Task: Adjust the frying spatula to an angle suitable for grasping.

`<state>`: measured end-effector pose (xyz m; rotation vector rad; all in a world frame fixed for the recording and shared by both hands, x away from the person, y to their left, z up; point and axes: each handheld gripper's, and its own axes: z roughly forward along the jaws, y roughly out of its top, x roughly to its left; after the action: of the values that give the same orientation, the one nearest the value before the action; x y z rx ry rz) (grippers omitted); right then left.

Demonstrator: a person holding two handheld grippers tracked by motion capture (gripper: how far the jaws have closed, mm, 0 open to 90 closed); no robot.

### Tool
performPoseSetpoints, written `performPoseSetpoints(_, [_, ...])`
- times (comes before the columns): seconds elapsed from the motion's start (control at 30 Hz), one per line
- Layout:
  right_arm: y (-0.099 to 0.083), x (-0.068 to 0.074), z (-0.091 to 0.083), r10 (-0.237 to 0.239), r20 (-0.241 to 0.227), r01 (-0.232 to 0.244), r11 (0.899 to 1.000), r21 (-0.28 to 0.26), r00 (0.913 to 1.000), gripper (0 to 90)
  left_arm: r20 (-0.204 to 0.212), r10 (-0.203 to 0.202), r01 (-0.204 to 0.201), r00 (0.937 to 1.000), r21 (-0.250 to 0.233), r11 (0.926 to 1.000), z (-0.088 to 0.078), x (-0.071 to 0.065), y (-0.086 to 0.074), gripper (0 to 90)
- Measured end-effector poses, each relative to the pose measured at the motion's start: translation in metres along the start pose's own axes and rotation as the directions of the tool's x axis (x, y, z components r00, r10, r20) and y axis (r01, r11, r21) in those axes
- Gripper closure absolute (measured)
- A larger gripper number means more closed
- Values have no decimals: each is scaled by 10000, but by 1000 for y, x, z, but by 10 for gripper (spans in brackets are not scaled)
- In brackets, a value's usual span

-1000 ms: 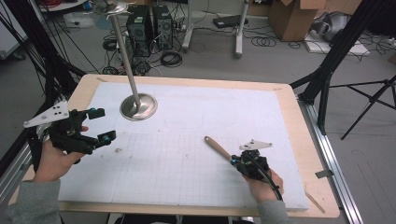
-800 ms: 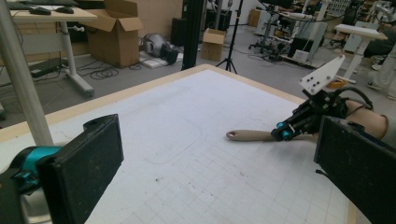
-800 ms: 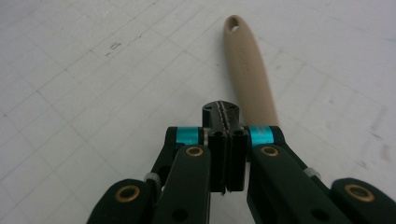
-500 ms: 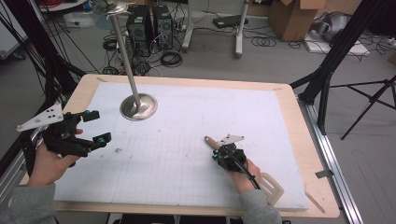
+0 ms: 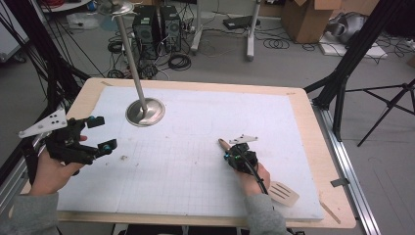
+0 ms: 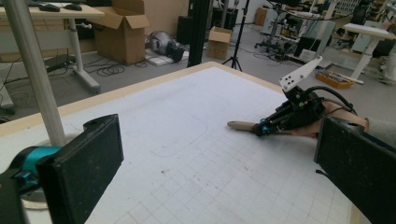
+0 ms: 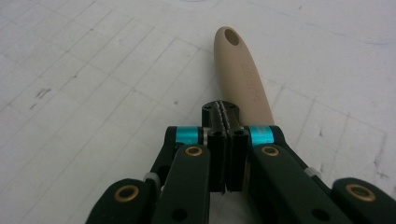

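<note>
**Two jaws shut tight, right above a wooden handle**

Both jaws of the right gripper [image 7: 225, 112] are pressed together, pad against pad, with nothing between them. Just under their tips lies the spatula [image 7: 243, 79]. Its pale handle runs out from beneath the jaws and goes on straight ahead of them, leaning a little to one side, with the hanging hole at its far end. I cannot tell if the tips rest on the wood or sit just over it.

From the high view, the spatula lies flat on the white tabletop [image 5: 195, 112]. Its long line runs from the slotted blade, close to the person's edge beside the right sleeve, up and away to the handle end nearer the middle. The right hand [image 5: 254, 176] covers the middle part of the handle.

The thin line where the jaws meet runs the same way as the handle. So I think the jaws would have to open, one on each side of the wood, then drop a little and squeeze. If they slid sideways, they would miss it.

The left gripper [image 5: 103, 133] is well apart, over the left side of the tabletop. Its jaws stand wide open and hold nothing. The right one is much nearer, so this job is its own. A metal stand [image 5: 145, 111] rises at the far left, out of the way.
</note>
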<state>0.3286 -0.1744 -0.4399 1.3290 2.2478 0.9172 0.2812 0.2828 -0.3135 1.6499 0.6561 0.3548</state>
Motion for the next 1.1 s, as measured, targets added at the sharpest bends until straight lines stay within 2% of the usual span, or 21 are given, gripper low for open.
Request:
performPoseSetpoints(0.33, [5, -10, 5, 636, 808, -635, 9980, -45, 9947, 899, 16, 16, -16, 10000, 16, 10000, -1, 0, 0, 18])
performPoseSetpoints(0.6, [7, -16, 7, 941, 1140, -932, 9956, -135, 9890, 899, 27, -8, 8, 10000, -22, 10000, 0, 0, 0, 18])
performPoseSetpoints(0.7, [7, -18, 1, 1224, 711, -1196, 9919, -416, 9899, 899, 33, -11, 11, 10000, -1, 10000, 0, 1, -1, 18])
performPoseSetpoints(0.8, [9, -19, -13, 1300, 174, -1287, 9898, -604, 9914, 899, -31, -77, 77, 10000, -2, 10000, -1, 2, -1, 18])
performPoseSetpoints(0.97, [8, -22, -46, 854, -485, -891, 9928, -805, 9952, 899, -8, 8, -8, 10000, -22, 10000, -1, 1, 0, 18])
performPoseSetpoints(1.1, [0, -31, -70, 532, -1118, -664, 9907, -1188, 9923, 894, 2, -18, 18, 10000, -40, 10000, 0, 1, 0, 18])
